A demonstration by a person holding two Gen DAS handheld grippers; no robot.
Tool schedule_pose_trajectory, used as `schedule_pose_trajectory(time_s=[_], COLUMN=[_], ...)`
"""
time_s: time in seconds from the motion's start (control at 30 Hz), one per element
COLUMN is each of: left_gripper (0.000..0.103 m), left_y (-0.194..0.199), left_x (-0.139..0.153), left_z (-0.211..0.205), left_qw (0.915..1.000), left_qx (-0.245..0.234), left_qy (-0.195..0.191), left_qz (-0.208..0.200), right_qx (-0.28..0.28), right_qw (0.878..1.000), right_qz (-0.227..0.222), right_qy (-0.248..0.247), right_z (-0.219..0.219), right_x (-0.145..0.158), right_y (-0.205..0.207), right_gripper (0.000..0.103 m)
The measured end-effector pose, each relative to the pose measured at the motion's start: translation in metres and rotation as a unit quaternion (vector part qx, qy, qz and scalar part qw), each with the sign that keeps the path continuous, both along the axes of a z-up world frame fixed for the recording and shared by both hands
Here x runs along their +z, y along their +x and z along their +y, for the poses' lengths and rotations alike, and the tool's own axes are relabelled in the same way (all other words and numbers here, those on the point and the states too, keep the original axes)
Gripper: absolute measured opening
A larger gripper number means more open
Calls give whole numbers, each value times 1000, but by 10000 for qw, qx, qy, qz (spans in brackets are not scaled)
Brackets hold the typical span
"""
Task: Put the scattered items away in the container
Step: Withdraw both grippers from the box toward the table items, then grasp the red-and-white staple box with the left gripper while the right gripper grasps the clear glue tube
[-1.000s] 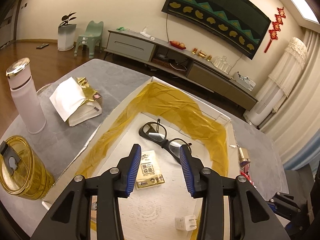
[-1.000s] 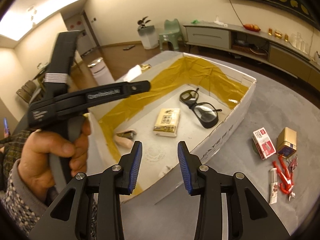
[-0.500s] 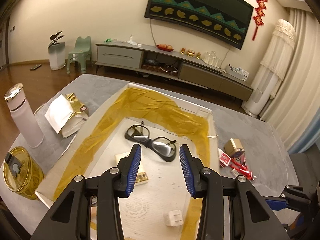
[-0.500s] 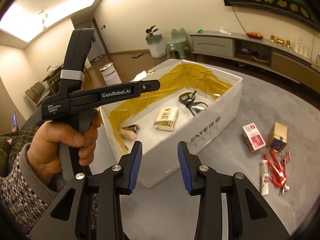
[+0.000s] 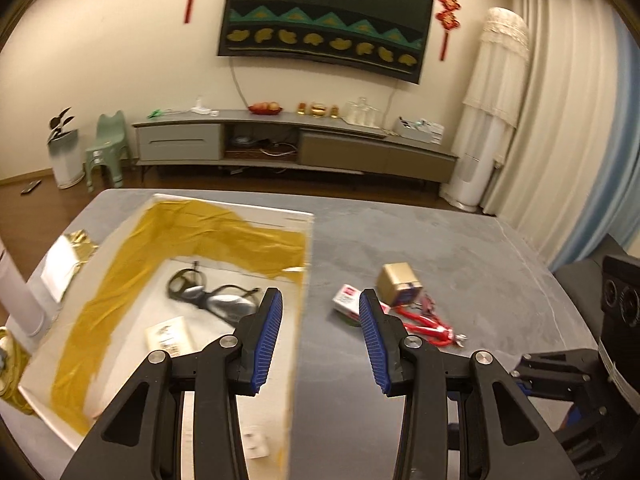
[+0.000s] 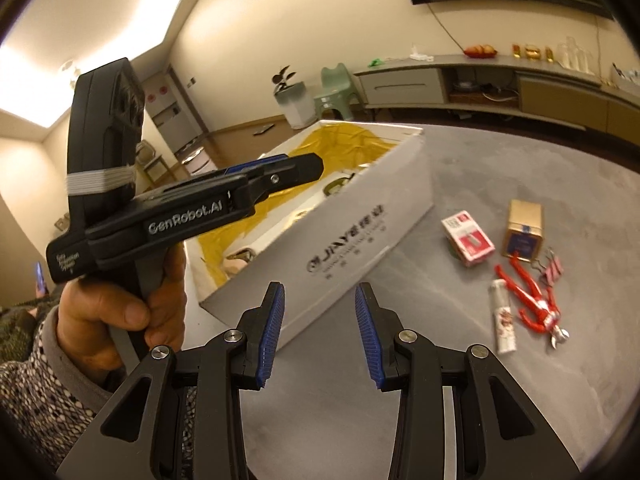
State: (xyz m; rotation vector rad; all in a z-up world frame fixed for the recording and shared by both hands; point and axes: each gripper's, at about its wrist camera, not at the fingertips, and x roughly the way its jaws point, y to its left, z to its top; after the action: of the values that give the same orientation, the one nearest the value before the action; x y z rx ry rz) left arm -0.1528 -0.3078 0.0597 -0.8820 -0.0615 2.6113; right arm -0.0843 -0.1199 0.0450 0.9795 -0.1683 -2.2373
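Grey cloth covers our table, and on it stands the white cardboard box, our landmark, lined with yellow film. Inside the box we see black safety glasses near its far wall, and a small cream packet nearer to us than the glasses.

Our left gripper hangs above the box's right wall with its jaws wide apart and nothing between them. Our right gripper hovers over the table on the near side of the box, jaws likewise wide and empty.

Right of the box, on the cloth, lie the scattered items: a gold carton, a red and white packet just beside it, a red toy figure, a white tube and some binder clips.
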Motion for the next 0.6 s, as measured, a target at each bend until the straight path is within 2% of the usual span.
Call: schedule_pose_trajectory(time_s=[0.3, 0.47, 0.6], left_gripper=[42, 42, 42], left_y=[7, 4, -10], left_x=[-8, -20, -35], left_z=[47, 70, 83], left_qw=[9989, 9976, 9965], left_qx=[-446, -573, -542], left_qy=[-33, -202, -237], left_qz=[-156, -328, -598], right_qx=[-396, -791, -970], right_qw=[9992, 9952, 9925], right_qz=[-2, -212, -167], right_qy=[108, 529, 727], right_z=[39, 58, 74], right_x=[0, -12, -30], right_y=[14, 12, 3], right_gripper=[39, 39, 39])
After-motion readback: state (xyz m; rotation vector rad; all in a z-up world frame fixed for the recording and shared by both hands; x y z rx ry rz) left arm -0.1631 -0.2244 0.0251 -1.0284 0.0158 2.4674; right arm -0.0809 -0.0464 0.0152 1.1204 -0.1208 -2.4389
